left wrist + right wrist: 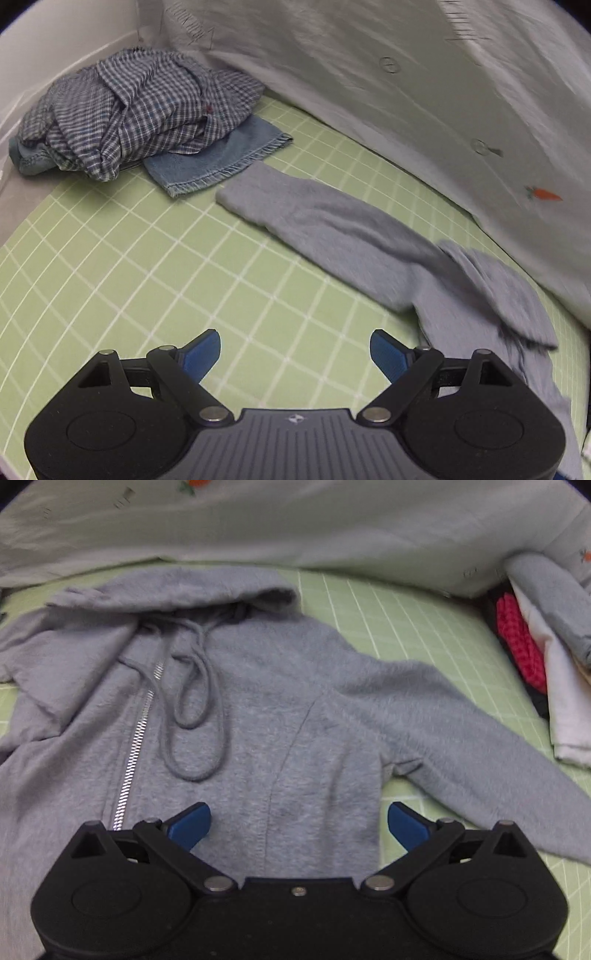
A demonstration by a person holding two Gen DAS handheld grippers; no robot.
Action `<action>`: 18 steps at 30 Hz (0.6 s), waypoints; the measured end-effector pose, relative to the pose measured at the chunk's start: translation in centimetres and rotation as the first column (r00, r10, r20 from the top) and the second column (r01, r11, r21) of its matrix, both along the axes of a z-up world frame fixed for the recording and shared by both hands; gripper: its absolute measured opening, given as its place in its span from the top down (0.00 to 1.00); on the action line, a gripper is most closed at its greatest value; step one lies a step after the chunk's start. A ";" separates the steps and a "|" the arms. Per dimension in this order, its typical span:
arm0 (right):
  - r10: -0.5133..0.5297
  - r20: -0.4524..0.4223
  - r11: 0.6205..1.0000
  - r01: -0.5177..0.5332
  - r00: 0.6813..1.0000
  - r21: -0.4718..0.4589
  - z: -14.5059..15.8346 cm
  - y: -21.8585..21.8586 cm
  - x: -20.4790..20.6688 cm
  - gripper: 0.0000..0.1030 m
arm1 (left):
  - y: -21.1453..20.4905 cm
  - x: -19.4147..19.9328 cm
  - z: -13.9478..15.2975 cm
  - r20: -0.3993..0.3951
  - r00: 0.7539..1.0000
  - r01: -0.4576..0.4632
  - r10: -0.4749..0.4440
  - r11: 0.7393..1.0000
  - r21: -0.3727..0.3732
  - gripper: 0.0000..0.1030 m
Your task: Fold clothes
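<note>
- Left wrist view: the left gripper (295,349) hangs over bare green grid mat (122,266), its blue fingers (205,350) wide apart and holding nothing.
- One sleeve (332,225) of the grey hoodie (491,295) stretches across the mat ahead and to the right of that gripper, its cuff pointing toward the far left corner, where a crumpled plaid shirt (140,107) lies on top of a blue denim piece (225,155).
- A white cloth backdrop (406,92) with a small carrot print (545,194) bounds the mat's far edge.
- Right wrist view: the right gripper (299,823) hovers above the hoodie's body (295,720), fingers spread and empty.
- The hoodie lies front up in the middle of the mat, zipper (135,746) closed most of the way, hood (177,587) toward the far edge, drawstrings (195,709) looped loose on the chest.
- Its other sleeve (461,734) angles out toward the right edge, near a stack of clothes (535,646).
- Handling, as I judge it: the fleece is soft, limp and fairly thick, so it will sag and drag, not slide.
- Good holds look like the cuffs and shoulder seams; pinch a full fold of fabric, and keep clear of the drawstrings so they don't snag.
</note>
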State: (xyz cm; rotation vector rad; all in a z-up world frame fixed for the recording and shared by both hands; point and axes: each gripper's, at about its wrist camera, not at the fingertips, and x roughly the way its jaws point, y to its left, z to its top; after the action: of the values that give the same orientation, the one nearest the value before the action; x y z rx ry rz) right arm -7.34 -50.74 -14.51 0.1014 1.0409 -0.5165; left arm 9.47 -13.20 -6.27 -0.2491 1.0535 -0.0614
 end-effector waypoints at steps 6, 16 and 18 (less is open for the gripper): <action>-0.076 -0.044 0.997 0.076 0.996 0.011 0.1 0.4 1.3 0.00 | 0.8 7.0 -3.5 -0.037 0.998 0.054 -0.053 0.998 0.037 0.14; -0.183 -0.070 0.973 0.191 0.981 0.126 -0.2 -0.5 3.2 0.00 | -0.6 12.7 -7.0 -0.022 0.998 0.063 -0.061 0.991 0.115 0.14; -0.200 -0.066 0.969 0.207 0.978 0.135 -0.2 -0.5 3.6 0.00 | -1.3 12.9 -7.0 -0.007 0.997 0.072 -0.072 0.983 0.166 0.20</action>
State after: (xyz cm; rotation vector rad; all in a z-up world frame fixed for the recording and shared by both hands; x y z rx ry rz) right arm -3.75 -51.24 -14.74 0.3249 1.1241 -0.6334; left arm 22.39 -14.54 -13.28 -0.0594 1.0618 -0.0383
